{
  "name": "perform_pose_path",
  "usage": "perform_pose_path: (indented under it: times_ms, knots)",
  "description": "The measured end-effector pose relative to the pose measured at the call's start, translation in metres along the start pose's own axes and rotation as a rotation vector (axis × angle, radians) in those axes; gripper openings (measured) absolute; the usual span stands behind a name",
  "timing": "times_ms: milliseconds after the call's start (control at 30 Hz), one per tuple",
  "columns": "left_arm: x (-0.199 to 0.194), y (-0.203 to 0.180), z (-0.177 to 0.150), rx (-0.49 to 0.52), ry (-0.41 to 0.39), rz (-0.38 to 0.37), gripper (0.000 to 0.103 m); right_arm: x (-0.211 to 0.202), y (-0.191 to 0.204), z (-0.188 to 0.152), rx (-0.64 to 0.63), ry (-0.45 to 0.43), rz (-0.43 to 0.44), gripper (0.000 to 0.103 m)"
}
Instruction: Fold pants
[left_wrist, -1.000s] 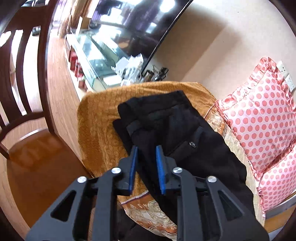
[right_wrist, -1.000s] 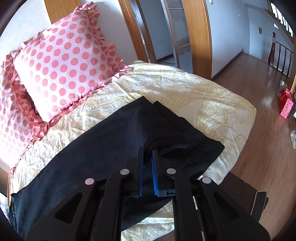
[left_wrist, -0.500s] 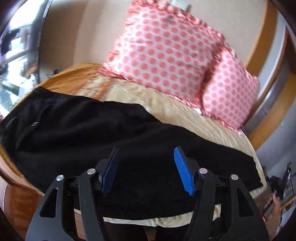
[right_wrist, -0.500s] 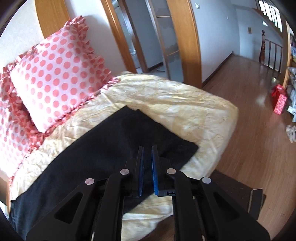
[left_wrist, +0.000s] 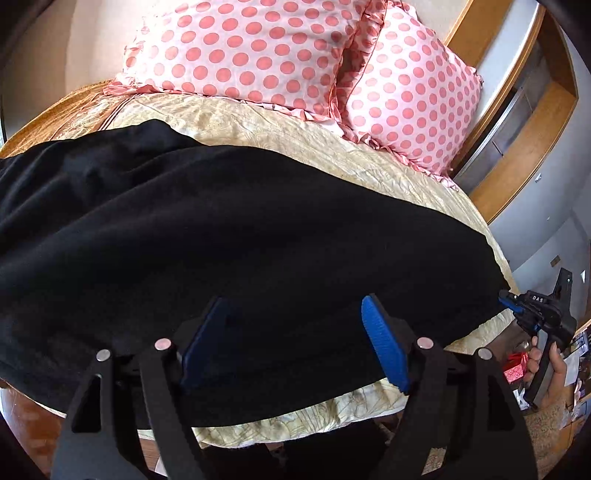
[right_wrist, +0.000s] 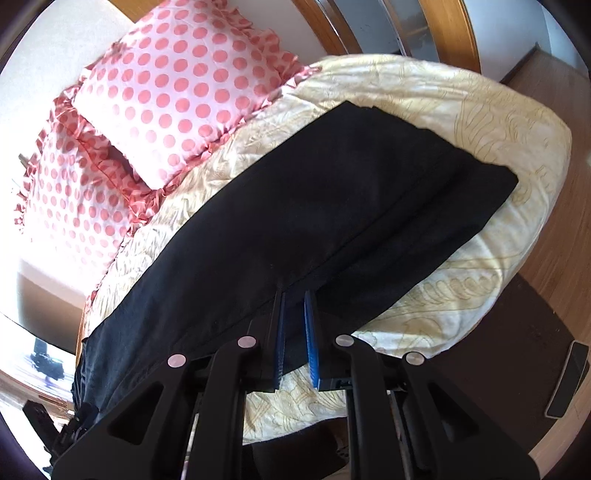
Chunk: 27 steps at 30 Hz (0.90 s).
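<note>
Black pants (left_wrist: 236, 236) lie stretched lengthwise across the cream patterned bedspread (left_wrist: 280, 129), legs stacked one over the other, hems toward the bed's right-hand end and the waist end toward the left. Your left gripper (left_wrist: 295, 343) hovers over the middle of the garment with its jaws spread wide, blue pads (left_wrist: 384, 350) well apart and holding nothing. Your right gripper (right_wrist: 295, 332) sits at the near edge of the pants (right_wrist: 332, 206), jaws drawn nearly together with a thin gap between the blue pads (right_wrist: 311, 343); black cloth shows in that gap, but you cannot tell whether it is pinched. From the left wrist camera, your right gripper (left_wrist: 509, 301) shows at the hem corner, with your right hand (left_wrist: 546, 365) on its handle. Two pink polka-dot pillows (left_wrist: 258, 51) lean against the wall behind the pants, clear of them. A dark mat (right_wrist: 509, 369) lies on the wooden floor (right_wrist: 565, 221) beside the bed.
</note>
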<state>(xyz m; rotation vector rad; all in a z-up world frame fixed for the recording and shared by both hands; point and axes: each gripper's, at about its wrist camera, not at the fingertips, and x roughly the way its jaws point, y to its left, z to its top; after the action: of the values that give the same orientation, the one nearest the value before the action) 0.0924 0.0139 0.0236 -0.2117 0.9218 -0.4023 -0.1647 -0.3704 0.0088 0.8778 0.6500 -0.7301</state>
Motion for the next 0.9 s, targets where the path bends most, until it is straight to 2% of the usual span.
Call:
perform_pose_path:
  times_ms: [67, 100, 133, 167, 200, 267, 367, 567, 667, 800, 833, 900]
  knots:
    - [0.001, -0.004, -0.003, 0.016, -0.004, 0.018, 0.077, 0.004, -0.002, 0.002, 0.027, 0.018, 0.0, 0.013]
    - [0.001, -0.004, -0.004, 0.023, -0.004, 0.025, 0.078, 0.005, -0.004, 0.001, 0.044, 0.026, 0.003, 0.025]
    - [0.002, -0.005, -0.003, 0.026, -0.004, 0.029, 0.078, 0.005, -0.006, 0.001, 0.061, 0.027, 0.024, 0.047]
    - [0.002, -0.005, -0.003, 0.028, -0.005, 0.032, 0.078, 0.003, -0.006, 0.001, 0.073, 0.022, 0.063, 0.054]
    - [0.002, -0.007, -0.003, 0.03, -0.006, 0.033, 0.078, 0.002, -0.006, 0.001, 0.073, 0.014, 0.061, 0.062]
    - [0.003, -0.007, -0.002, 0.035, -0.005, 0.038, 0.079, -0.003, -0.002, 0.003, 0.047, -0.027, 0.003, 0.063]
    - [0.005, -0.009, -0.002, 0.047, -0.009, 0.048, 0.079, -0.002, -0.012, 0.009, 0.088, -0.035, 0.009, 0.062]
    - [0.007, -0.01, -0.003, 0.057, -0.002, 0.052, 0.079, 0.01, -0.022, 0.019, 0.142, -0.061, 0.048, 0.054]
    - [0.008, -0.009, -0.003, 0.048, 0.002, 0.052, 0.079, 0.015, -0.03, 0.02, 0.173, -0.084, 0.076, 0.04]
    - [0.01, -0.008, -0.002, 0.041, 0.007, 0.05, 0.08, 0.021, -0.038, 0.021, 0.187, -0.11, 0.099, 0.009]
    - [0.01, -0.009, -0.002, 0.043, 0.008, 0.051, 0.08, 0.021, -0.042, 0.021, 0.205, -0.114, 0.123, 0.004]
    - [0.009, -0.008, -0.002, 0.042, 0.007, 0.051, 0.08, 0.016, -0.045, 0.02, 0.22, -0.136, 0.162, 0.003]
